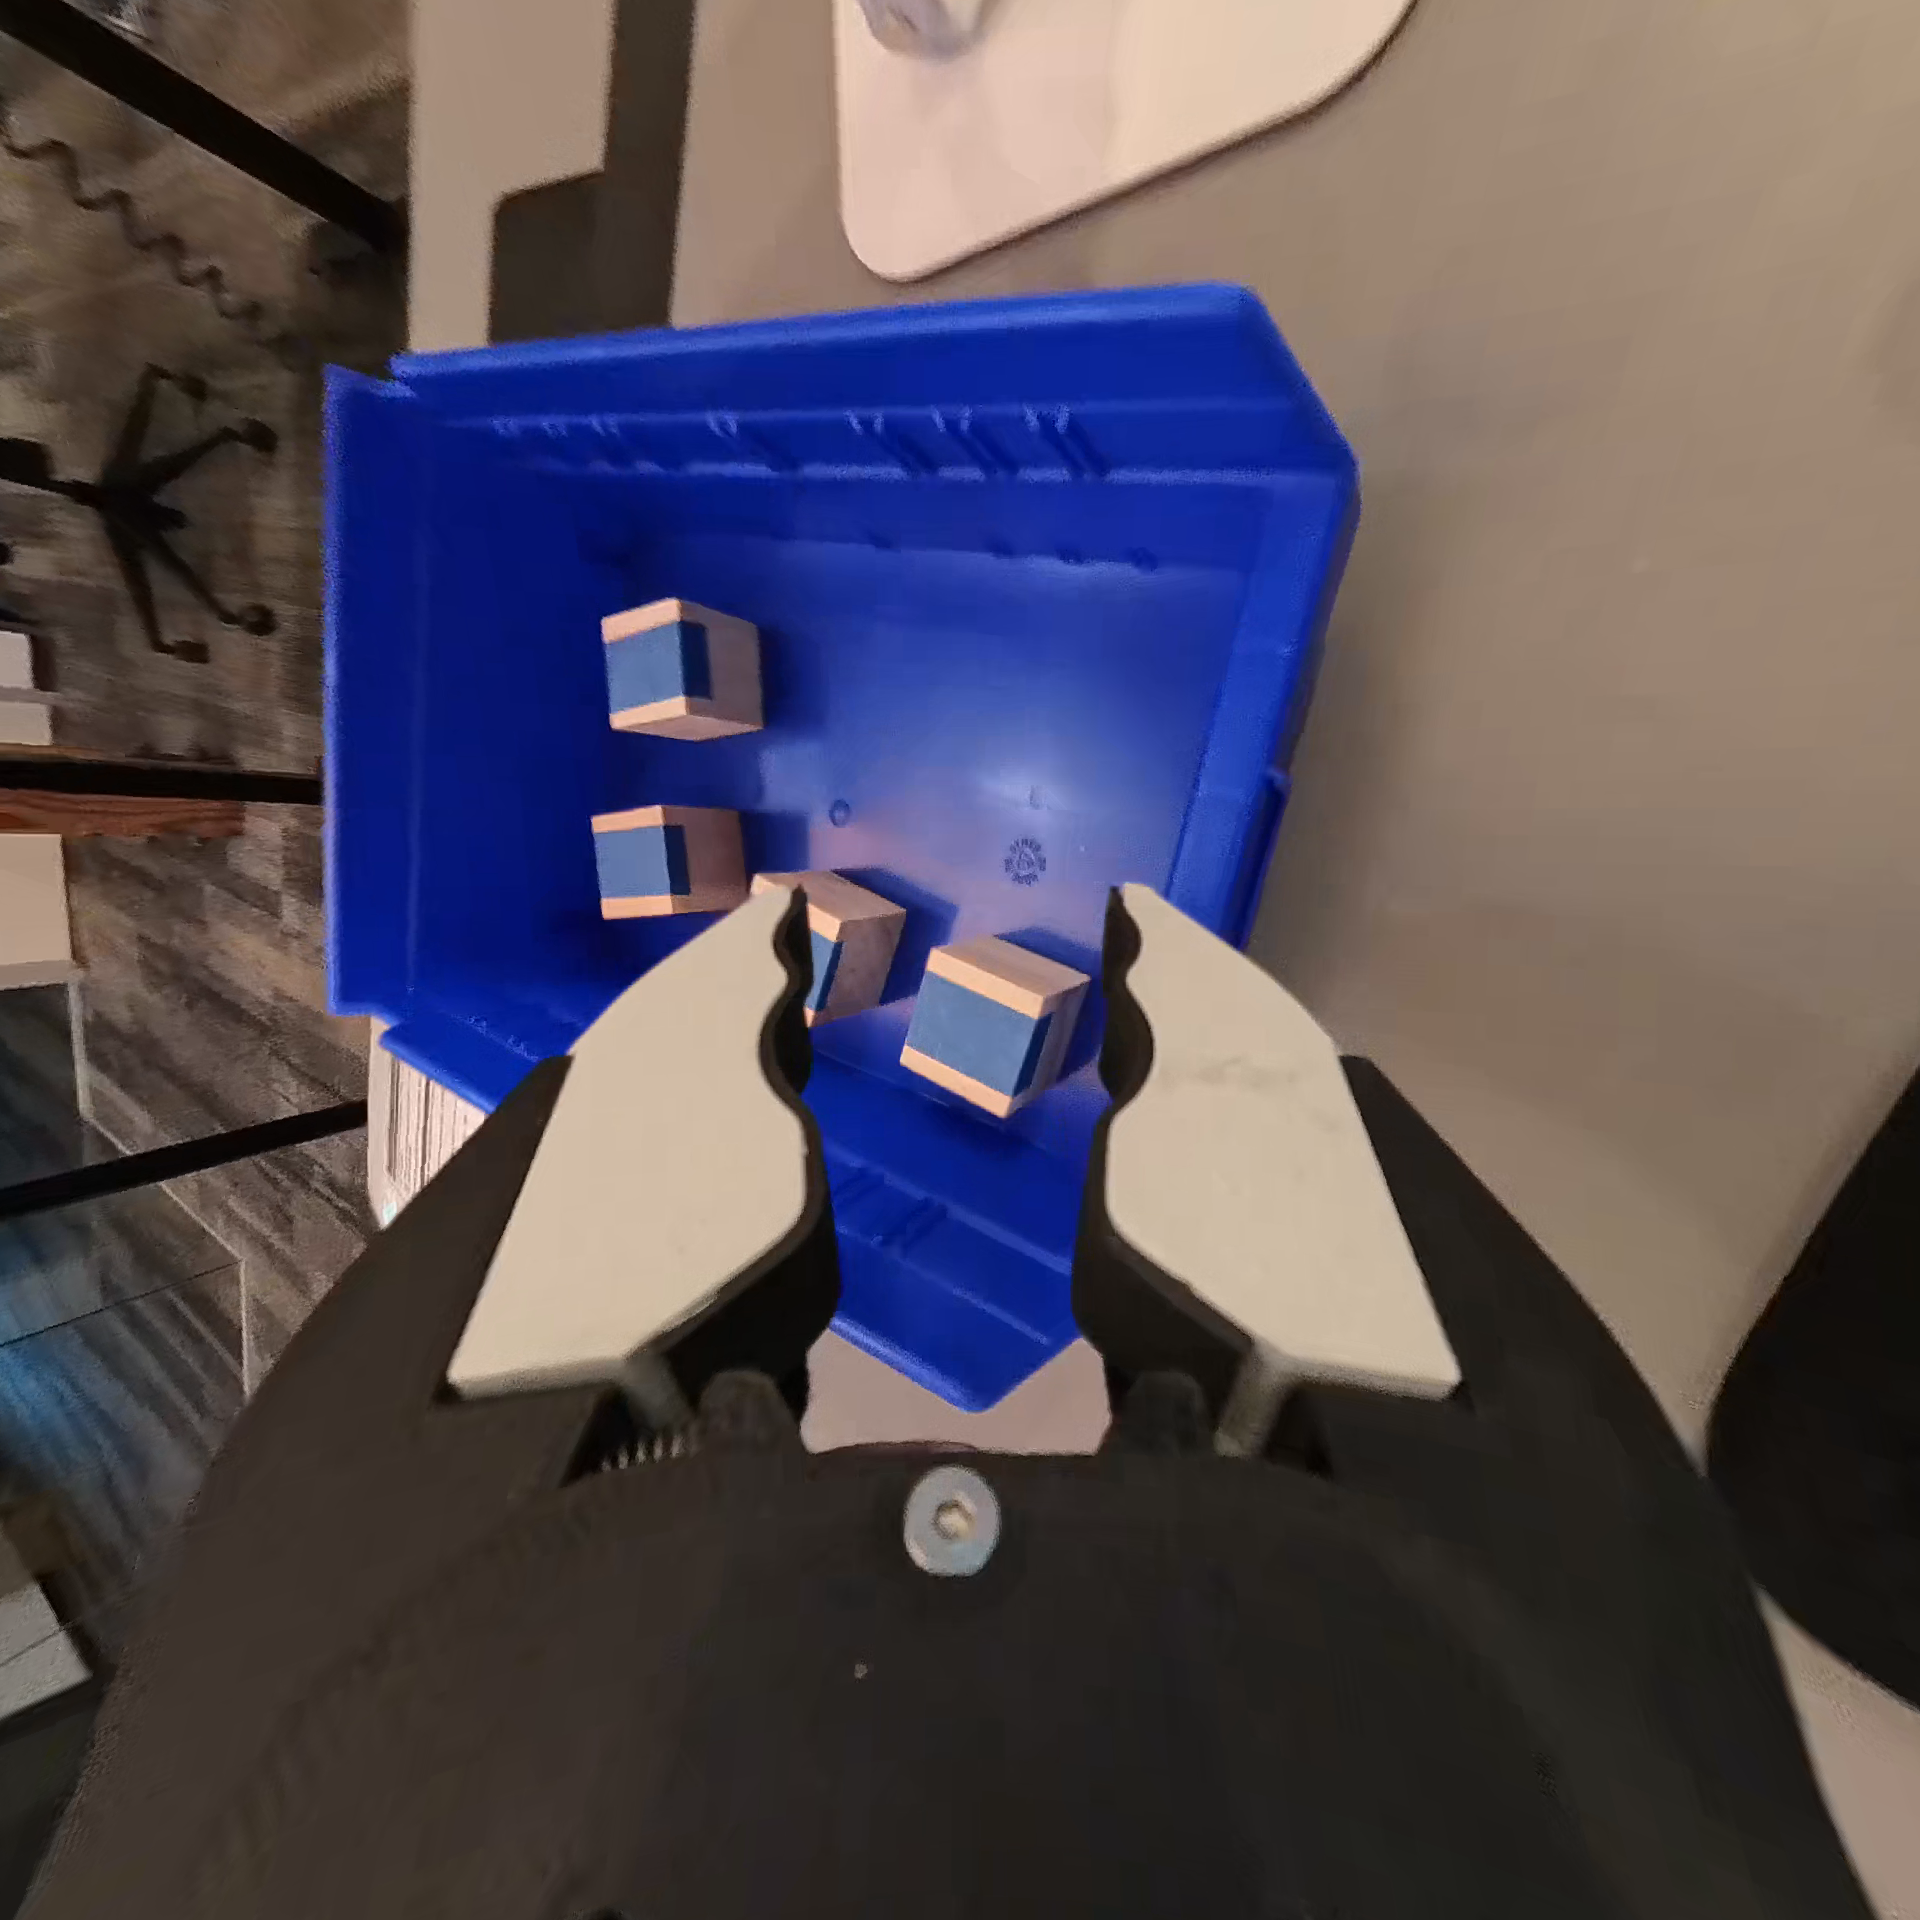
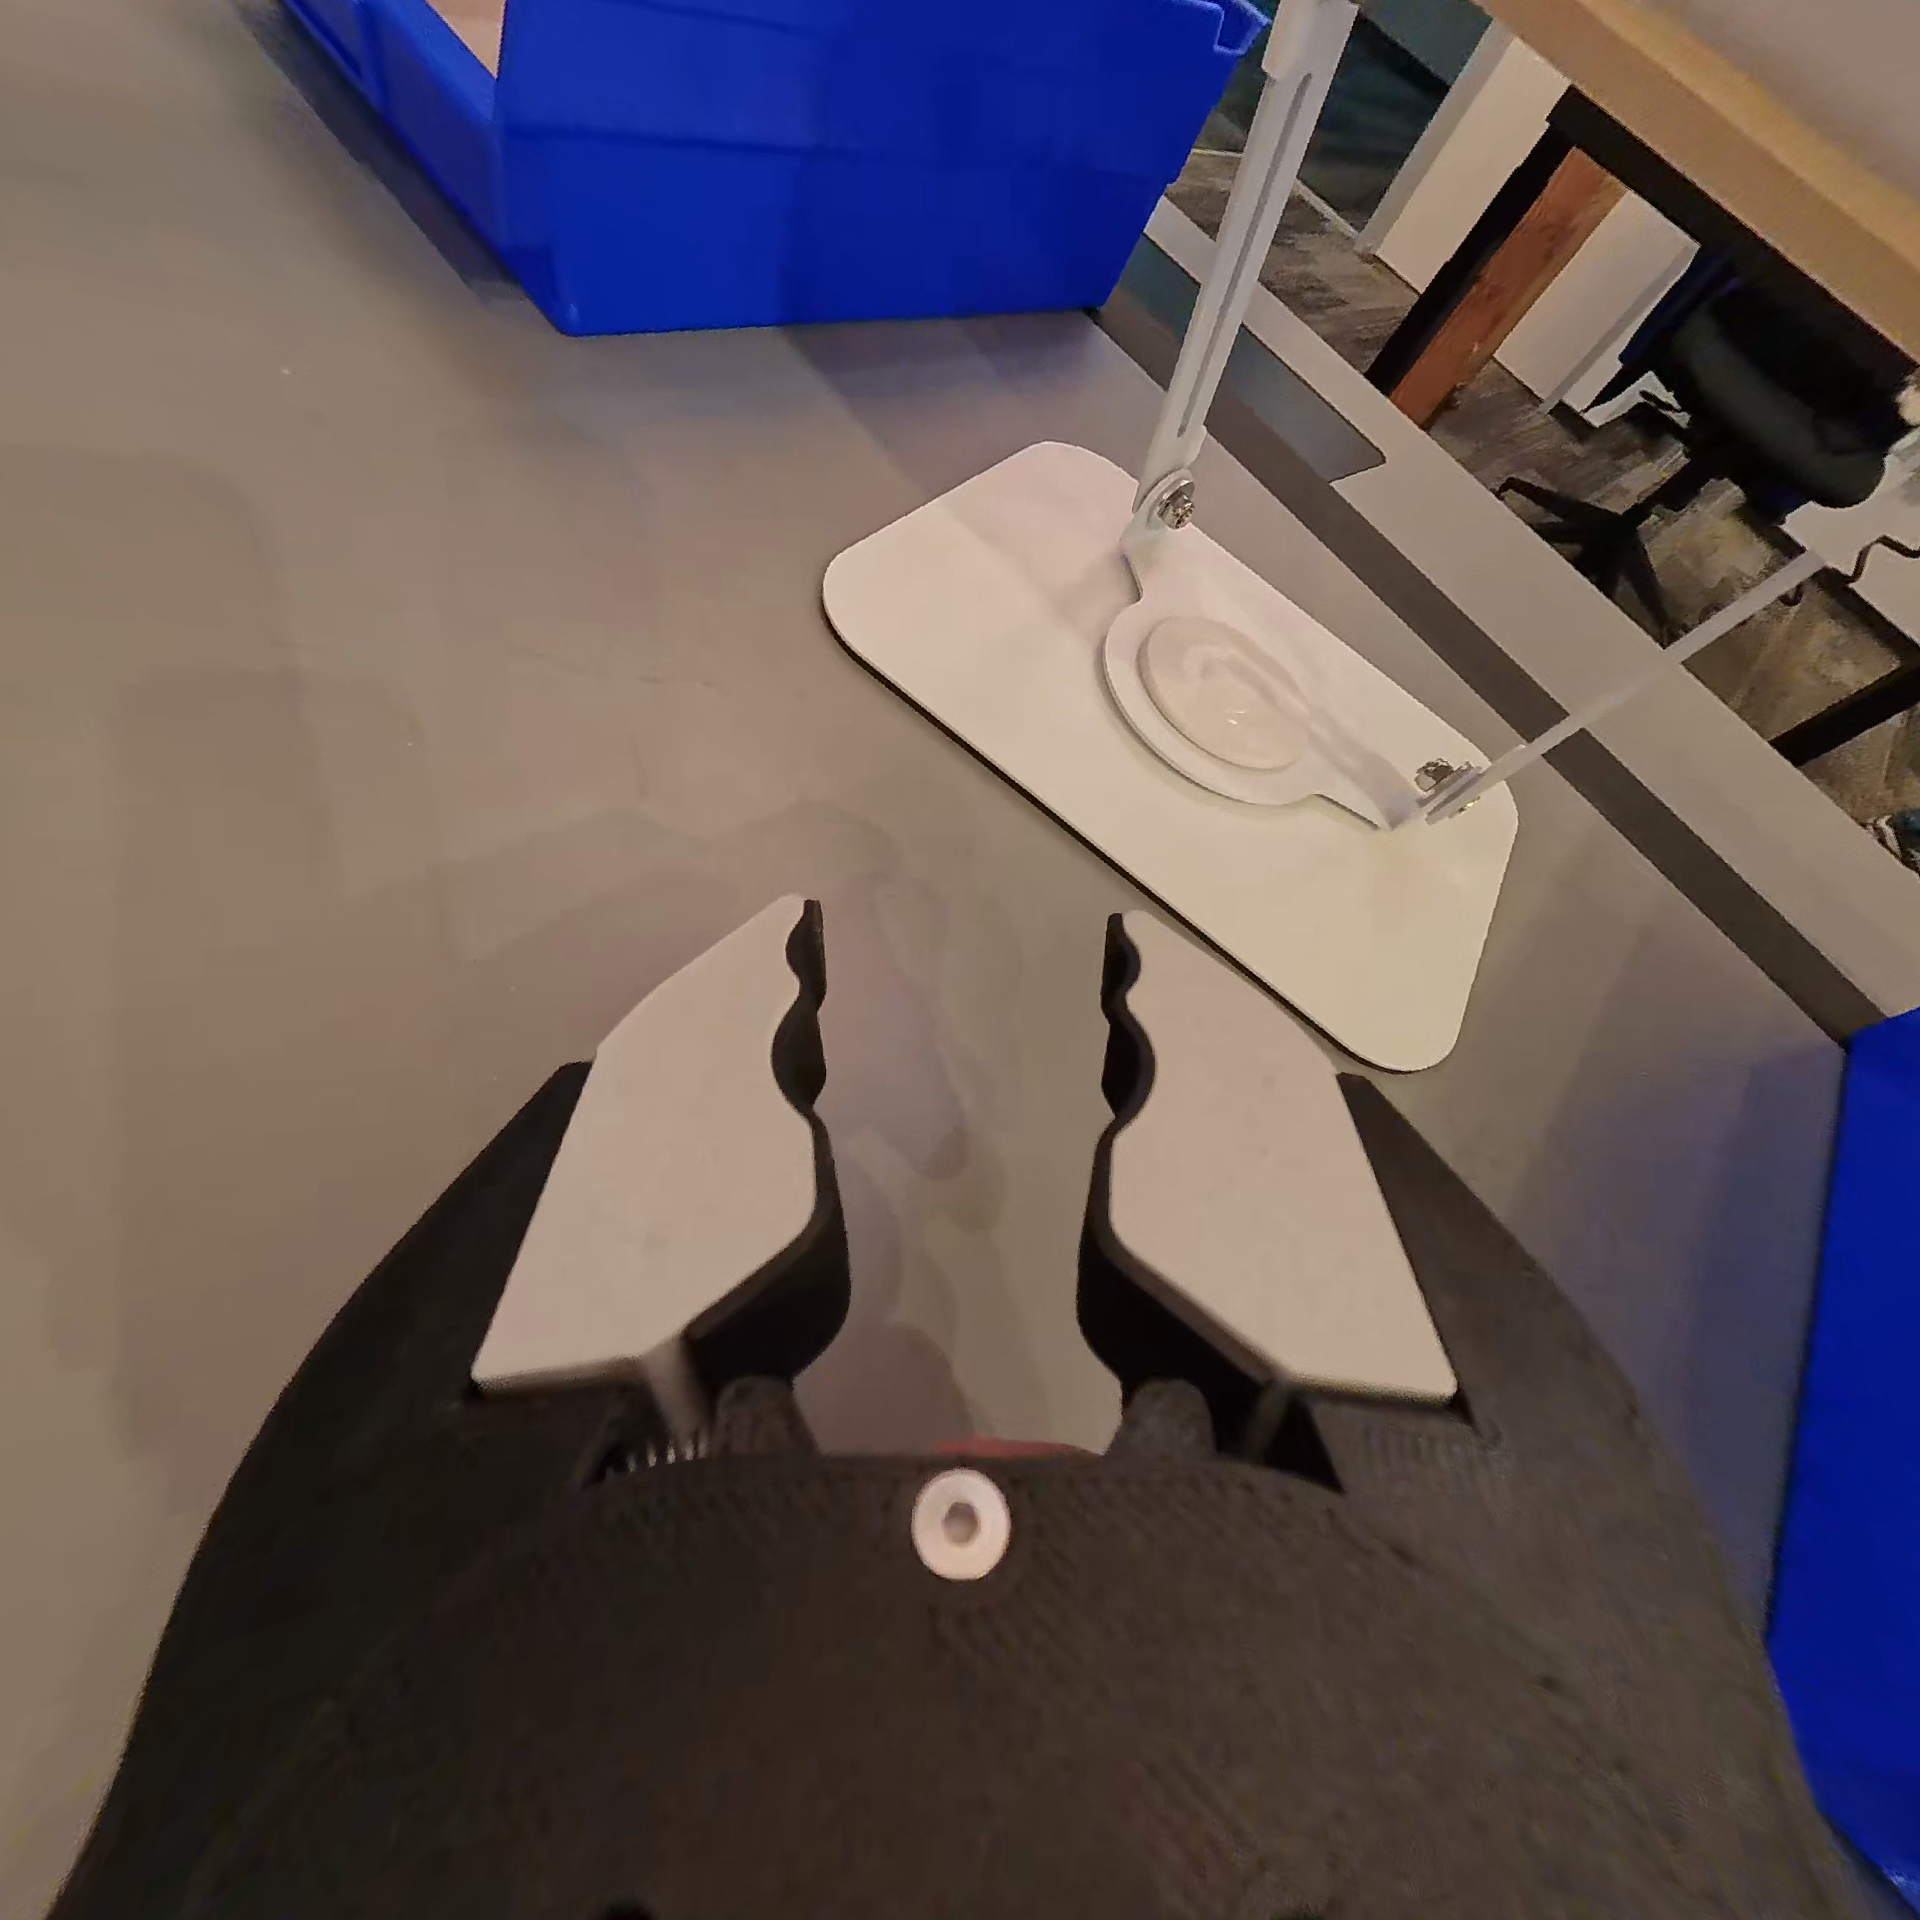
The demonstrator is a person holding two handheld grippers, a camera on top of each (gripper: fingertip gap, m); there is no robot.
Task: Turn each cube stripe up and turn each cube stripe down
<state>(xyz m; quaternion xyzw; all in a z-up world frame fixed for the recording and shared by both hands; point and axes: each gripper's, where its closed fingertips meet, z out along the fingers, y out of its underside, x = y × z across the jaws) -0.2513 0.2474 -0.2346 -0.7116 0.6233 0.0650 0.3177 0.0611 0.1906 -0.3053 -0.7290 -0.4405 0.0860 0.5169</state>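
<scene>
Table: the wide grey table (image 2: 416, 623) carries it all, and there's little margin out here, because the bin sits right at its edge.
Bin: the deep blue plastic bin (image 1: 1226, 582) holds all four cubes; a careless nudge from the fingers could shove it or jostle the neighbours.
Left hand-held gripper (image 1: 951, 904): jaws wide, gripping nothing, hanging over the bin's near end.
Right hand-held gripper (image 2: 961, 914): also spread wide and bare, over plain table, well apart from the cubes.
Cubes: the near wooden cube with a blue stripe (image 1: 987, 1029) lies between the left fingers, untouched; a second cube (image 1: 847, 951) peeks from behind the left finger (image 1: 717, 997), close enough to get clipped or pinched along on closing.
</scene>
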